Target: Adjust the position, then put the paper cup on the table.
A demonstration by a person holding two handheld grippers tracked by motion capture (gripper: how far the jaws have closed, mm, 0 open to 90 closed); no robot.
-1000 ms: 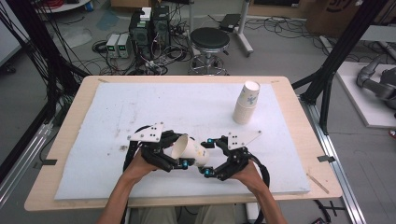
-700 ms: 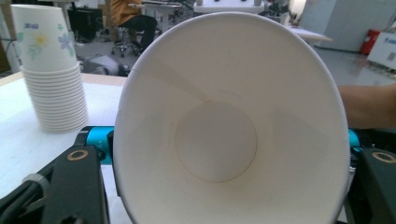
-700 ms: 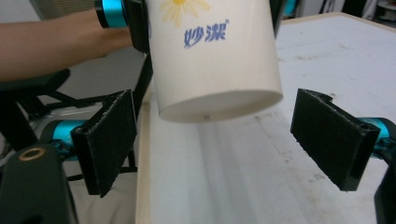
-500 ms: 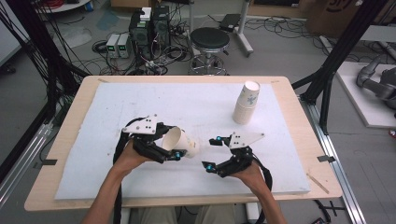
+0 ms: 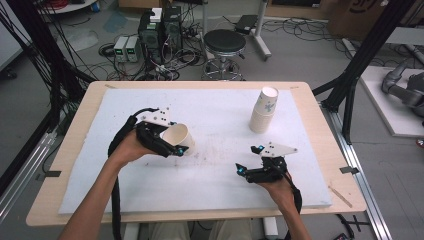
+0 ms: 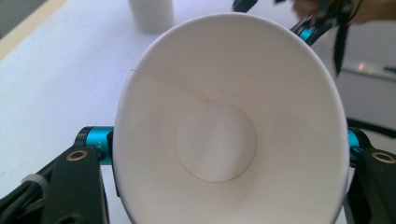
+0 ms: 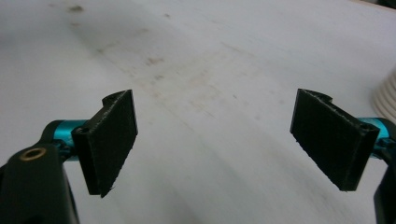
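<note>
We hold one cup (image 5: 176, 137) clamped in the left gripper (image 5: 172, 147), tipped on its side above the mat (image 5: 215, 120), probably freshly pulled off the stack (image 5: 263, 110); our right gripper (image 5: 248, 161) hovers empty, jaws wide, ready to help

Your two handheld grippers are black-framed, each topped by a pale grey three-cornered plate dotted with small dark screws. The left gripper (image 5: 172, 146) trails a thick black cable looping past your bare forearm; the right gripper (image 5: 250, 160) shows cyan anodised fittings beside its flat, black, textured pads (image 7: 112, 140) and a brass-coloured eyelet.
</note>
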